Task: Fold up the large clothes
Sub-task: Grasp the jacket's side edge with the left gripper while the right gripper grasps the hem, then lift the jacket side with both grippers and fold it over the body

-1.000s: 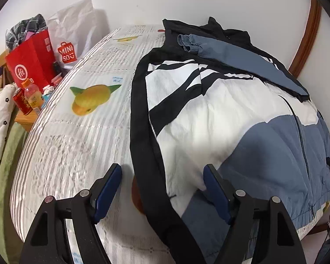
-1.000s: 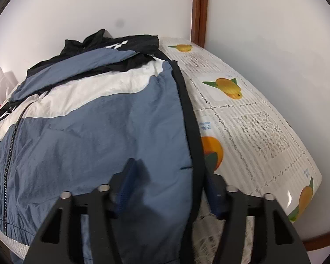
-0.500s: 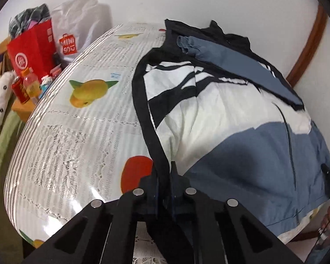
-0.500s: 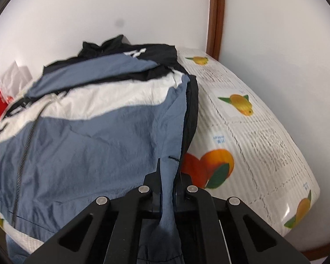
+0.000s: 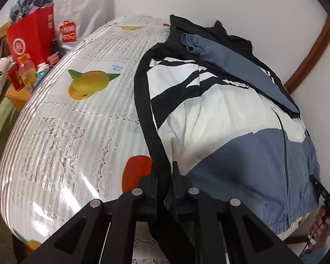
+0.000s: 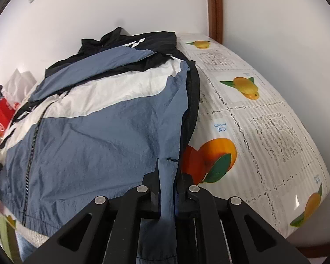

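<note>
Both tongs — left tongs (image 5: 165, 176), right tongs (image 6: 168, 178) — pinch jacket (image 5: 220, 118) edges; red bag (image 5: 30, 35) beside table (image 5: 61, 136).

Table under glossy white lace-pattern plastic cover (image 5: 81, 132) with printed mangoes and oranges. Blue, white and black zip-front windbreaker jacket (image 5: 220, 114) spread flat on cover, 1 blue sleeve folded across chest, hem at near edge.

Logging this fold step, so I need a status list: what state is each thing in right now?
jacket: spread flat, zipped, sleeve folded across
left gripper: jaws opening, black side edge between them
right gripper: jaws opening, blue side edge between them
red bag: upright, stuffed
</note>
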{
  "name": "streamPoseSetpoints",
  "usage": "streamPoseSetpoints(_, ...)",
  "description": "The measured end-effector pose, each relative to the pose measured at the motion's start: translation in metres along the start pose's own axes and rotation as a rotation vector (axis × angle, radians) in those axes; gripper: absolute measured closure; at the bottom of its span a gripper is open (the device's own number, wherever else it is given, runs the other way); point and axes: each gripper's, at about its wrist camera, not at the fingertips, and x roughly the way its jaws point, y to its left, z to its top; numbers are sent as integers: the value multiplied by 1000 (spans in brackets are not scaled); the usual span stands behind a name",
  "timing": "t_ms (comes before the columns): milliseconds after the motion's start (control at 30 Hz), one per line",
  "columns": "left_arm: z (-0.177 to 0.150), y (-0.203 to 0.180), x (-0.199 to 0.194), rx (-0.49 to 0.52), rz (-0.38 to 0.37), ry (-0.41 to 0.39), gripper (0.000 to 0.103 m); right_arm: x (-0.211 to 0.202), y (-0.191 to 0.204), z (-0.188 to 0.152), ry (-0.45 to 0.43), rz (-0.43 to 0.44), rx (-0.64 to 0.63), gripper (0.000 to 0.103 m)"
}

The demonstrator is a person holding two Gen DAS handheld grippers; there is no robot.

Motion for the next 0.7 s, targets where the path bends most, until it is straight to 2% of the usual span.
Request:
streamPoseSetpoints(133, 7, 2, 3, 57, -37, 17, 87, 2, 0, -7, -17, -48, 54, 88)
streamPoseSetpoints(267, 12, -1, 5, 91, -63, 43, 74, 2, -3, -6, -12, -63, 127, 78)
streamPoseSetpoints(300, 11, -3, 5, 102, -63, 42, 71, 2, -3, -6, -11, -65, 135, 73)
streamPoseSetpoints(333, 10, -5, 5, 114, -63, 36, 70, 3, -1, -6, -7, -62, 135, 67)
streamPoseSetpoints(433, 7, -10, 4, 121, -52, 19, 65, 6, 13, -3, 27, -105, 72, 59)
streamPoseSetpoints(533, 7, -16, 5, 124, -17, 15, 62, 7, 20, -3, 33, -135, 25, 59)
streamPoseSetpoints(600, 5, -20, 6, 133, 19, 3, 64, 8, 17, -2, 35, -121, 24, 61)
streamPoseSetpoints(633, 3, -25, 6, 157, 59, -3, 68, 8, 16, -2, 34, -117, 23, 69)
streamPoseSetpoints(667, 2, -29, 7, 179, 91, -8, 78, 8, 16, -2, 28, -123, 2, 77)
streamPoseSetpoints(700, 0, -33, 6, 188, 88, -10, 89, 7, 18, -2, 28, -120, -19, 96)
